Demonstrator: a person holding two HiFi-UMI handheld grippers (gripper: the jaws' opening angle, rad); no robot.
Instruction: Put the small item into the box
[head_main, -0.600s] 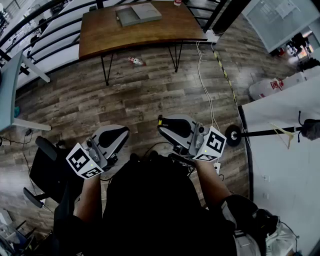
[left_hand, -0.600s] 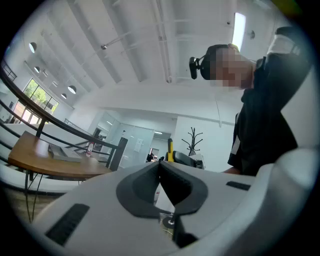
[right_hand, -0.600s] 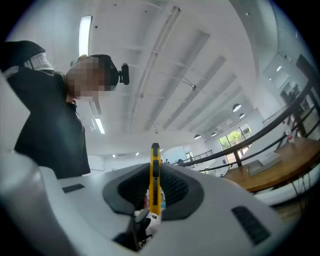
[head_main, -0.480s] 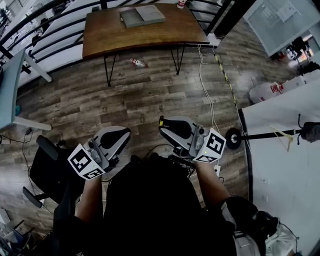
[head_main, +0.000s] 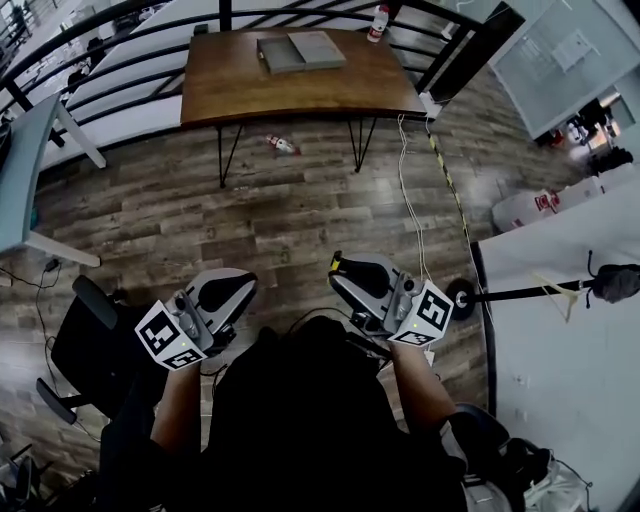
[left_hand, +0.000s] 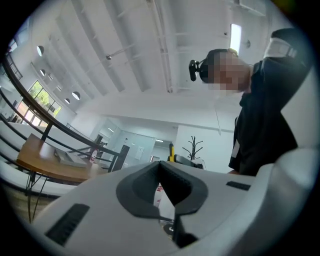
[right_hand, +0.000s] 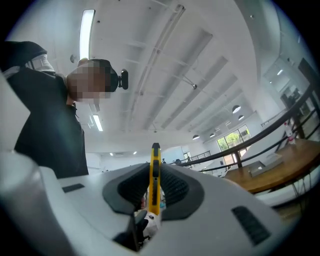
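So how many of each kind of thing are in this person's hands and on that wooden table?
Handheld tools: 2, the left tool and the right tool
Yellow knife, clamped in the right tool: 1
Grey box on the wooden table: 1
Bottle at the table's far edge: 1
Total: 5

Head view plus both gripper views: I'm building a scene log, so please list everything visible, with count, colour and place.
table: one, brown wood, top centre
box: one, grey, on the table
bottle: one, pale with red, table's far right corner
floor item: one, red and white, under the table
cable: one, white, floor right of the table
chair: one, black, lower left
utility knife: one, yellow, between the right tongs
left tongs: one, grey, shut, empty
right tongs: one, grey, shut on the utility knife
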